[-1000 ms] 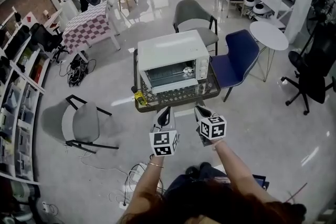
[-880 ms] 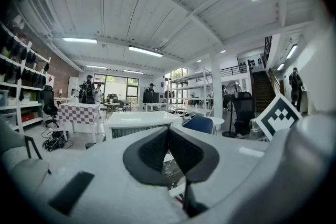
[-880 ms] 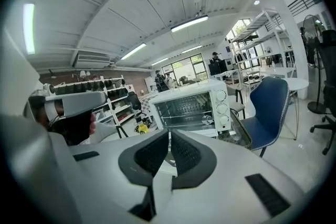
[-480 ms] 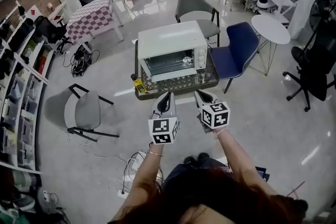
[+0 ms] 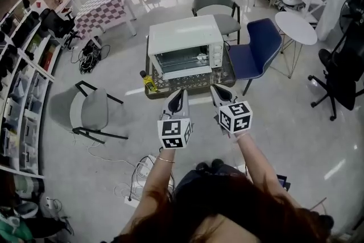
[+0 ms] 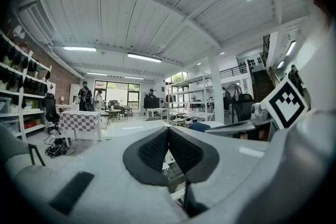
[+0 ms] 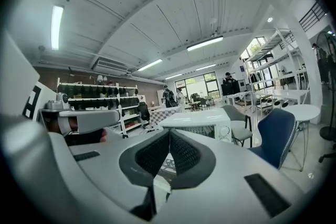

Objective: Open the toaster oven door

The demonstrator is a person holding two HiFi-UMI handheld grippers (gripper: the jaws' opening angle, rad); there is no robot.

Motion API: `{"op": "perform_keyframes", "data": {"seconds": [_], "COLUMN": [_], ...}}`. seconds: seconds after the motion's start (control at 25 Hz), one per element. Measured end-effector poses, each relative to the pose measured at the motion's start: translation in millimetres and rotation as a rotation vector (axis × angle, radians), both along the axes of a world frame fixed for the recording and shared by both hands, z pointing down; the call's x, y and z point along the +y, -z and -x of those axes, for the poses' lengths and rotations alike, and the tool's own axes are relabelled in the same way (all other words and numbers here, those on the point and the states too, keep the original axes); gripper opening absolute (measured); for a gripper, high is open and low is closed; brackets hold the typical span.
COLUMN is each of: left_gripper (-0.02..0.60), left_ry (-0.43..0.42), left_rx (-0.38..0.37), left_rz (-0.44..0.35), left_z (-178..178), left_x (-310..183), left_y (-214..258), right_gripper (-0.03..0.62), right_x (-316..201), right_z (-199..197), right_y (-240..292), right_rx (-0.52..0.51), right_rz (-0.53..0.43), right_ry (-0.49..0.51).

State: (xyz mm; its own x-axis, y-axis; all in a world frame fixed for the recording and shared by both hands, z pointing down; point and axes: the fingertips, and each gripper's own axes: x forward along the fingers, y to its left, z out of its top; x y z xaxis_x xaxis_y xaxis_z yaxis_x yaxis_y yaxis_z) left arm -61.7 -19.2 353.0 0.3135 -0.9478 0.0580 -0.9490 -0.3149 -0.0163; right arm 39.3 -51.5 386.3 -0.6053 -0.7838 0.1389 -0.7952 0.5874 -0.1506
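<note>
White toaster oven with door shut on a low table, left gripper and right gripper side by side near the table's front edge, both closed and empty, blue chair beside the table

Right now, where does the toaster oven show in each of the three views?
Head view: toaster oven at upper centre, on a low mesh table.
Left gripper view: mostly hidden behind the fingers; its pale top peeks out to their left.
Right gripper view: centre, just above the fingers.
Shared landmark: the blue chair, right of the oven in all three.
</note>
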Motion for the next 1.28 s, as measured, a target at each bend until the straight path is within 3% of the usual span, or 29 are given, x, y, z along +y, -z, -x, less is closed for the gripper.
{"op": "perform_keyframes", "data": {"seconds": [0.64,1.28], "left_gripper": [0.014,0.014], "left_ry": [-0.017,-0.021], "left_rx": [-0.004,0.011], "left_rz": [-0.003,0.009], "left_z": [-2,3], "left_x": [-1,5], "left_y": [23,25], "right_gripper": [0.002,0.002], "right_x": [5,13], "right_z": [2,7], "right_y": [42,49], "right_rx": [0.039,0.06], "right_rz": [-0.137,-0.147], "right_ry": [0.028,0.034]}}
